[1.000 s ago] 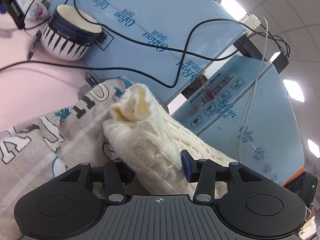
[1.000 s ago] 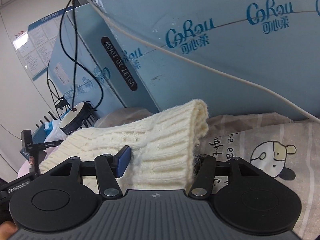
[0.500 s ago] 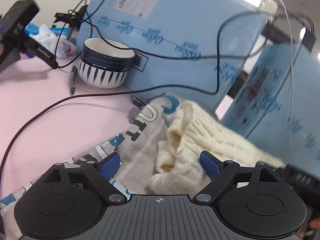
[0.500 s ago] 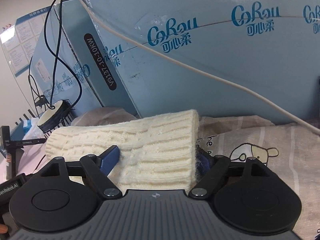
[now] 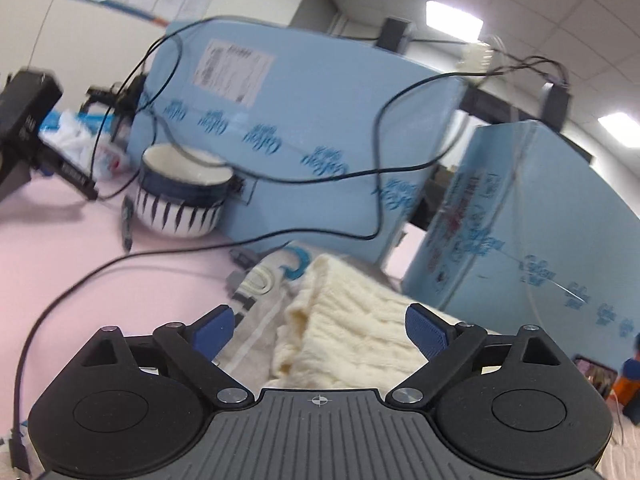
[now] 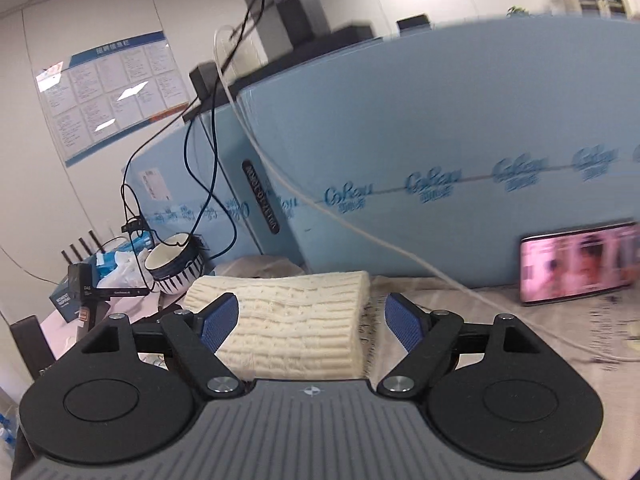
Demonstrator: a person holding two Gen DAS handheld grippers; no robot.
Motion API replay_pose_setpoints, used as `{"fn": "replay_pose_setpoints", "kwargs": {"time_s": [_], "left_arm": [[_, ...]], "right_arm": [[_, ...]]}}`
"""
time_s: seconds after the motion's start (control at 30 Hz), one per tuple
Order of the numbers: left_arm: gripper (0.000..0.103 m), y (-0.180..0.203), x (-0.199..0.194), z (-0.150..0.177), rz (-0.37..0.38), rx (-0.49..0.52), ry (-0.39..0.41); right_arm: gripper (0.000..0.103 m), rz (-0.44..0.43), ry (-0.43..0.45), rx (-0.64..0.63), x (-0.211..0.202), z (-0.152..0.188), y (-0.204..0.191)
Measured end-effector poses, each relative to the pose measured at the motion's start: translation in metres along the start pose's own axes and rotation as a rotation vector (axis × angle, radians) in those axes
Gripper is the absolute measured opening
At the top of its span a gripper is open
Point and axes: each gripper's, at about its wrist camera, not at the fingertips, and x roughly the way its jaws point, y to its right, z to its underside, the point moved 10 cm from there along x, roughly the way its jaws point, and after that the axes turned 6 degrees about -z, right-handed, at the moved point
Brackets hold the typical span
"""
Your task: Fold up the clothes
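Note:
A cream cable-knit sweater (image 5: 344, 320) lies folded into a thick bundle on a printed grey cloth (image 5: 260, 292). It also shows in the right wrist view (image 6: 296, 320), resting flat. My left gripper (image 5: 320, 328) is open, its blue pads wide apart on either side of the sweater's end and not touching it. My right gripper (image 6: 312, 320) is open too, its pads spread beside the sweater's other end, clear of the knit.
A striped bowl (image 5: 180, 196) stands on the pink table (image 5: 60, 248) beside blue boxes (image 5: 280, 128). Black cables (image 5: 376, 168) hang across the boxes. A phone with a lit screen (image 6: 576, 264) leans against a blue box (image 6: 460, 152) at the right.
Both grippers opened and let go of the sweater, then drew back and tilted up. The sweater now lies at rest on the cloth.

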Motion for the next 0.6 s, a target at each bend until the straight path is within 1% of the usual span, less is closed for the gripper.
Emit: {"fn": "replay_pose_setpoints", "kwargs": {"time_s": [0.03,0.07,0.1,0.17,0.2,0.23,0.3,0.33,0.4,0.5,0.57,0.6], "left_arm": [[0.096,0.008,-0.008,-0.002,0.015,0.028,0.016],[0.097,0.015,-0.016,-0.003,0.031,0.055,0.032],[0.097,0.022,-0.025,-0.004,0.046,0.078,0.049],[0.103,0.035,-0.043,-0.003,0.077,0.114,0.079],[0.103,0.04,-0.051,-0.001,0.096,0.118,0.082],[0.103,0.044,-0.058,0.001,0.115,0.12,0.084],[0.103,0.053,-0.07,0.008,0.158,0.126,0.068],[0.103,0.058,-0.076,0.012,0.181,0.131,0.059],[0.103,0.066,-0.087,0.018,0.217,0.144,0.046],[0.103,0.078,-0.103,0.027,0.28,0.147,0.02],[0.103,0.084,-0.114,0.032,0.307,0.155,0.001],[0.103,0.086,-0.12,0.035,0.315,0.163,-0.004]], "right_arm": [[0.083,0.021,0.018,-0.023,-0.018,-0.002,-0.002],[0.086,0.057,0.055,-0.058,-0.044,-0.005,-0.003],[0.09,0.107,0.102,-0.087,-0.068,-0.007,-0.004],[0.095,0.212,0.2,-0.128,-0.116,-0.009,-0.003],[0.098,0.259,0.243,-0.145,-0.141,-0.009,-0.002],[0.099,0.306,0.285,-0.162,-0.166,-0.01,0.0],[0.102,0.364,0.32,-0.184,-0.211,-0.006,0.0],[0.103,0.373,0.332,-0.179,-0.23,-0.003,0.0],[0.103,0.363,0.357,-0.118,-0.274,0.007,0.003],[0.103,0.295,0.318,-0.011,-0.303,0.028,0.005],[0.103,0.249,0.29,0.059,-0.323,0.041,0.007],[0.103,0.225,0.265,0.066,-0.322,0.047,0.003]]}}
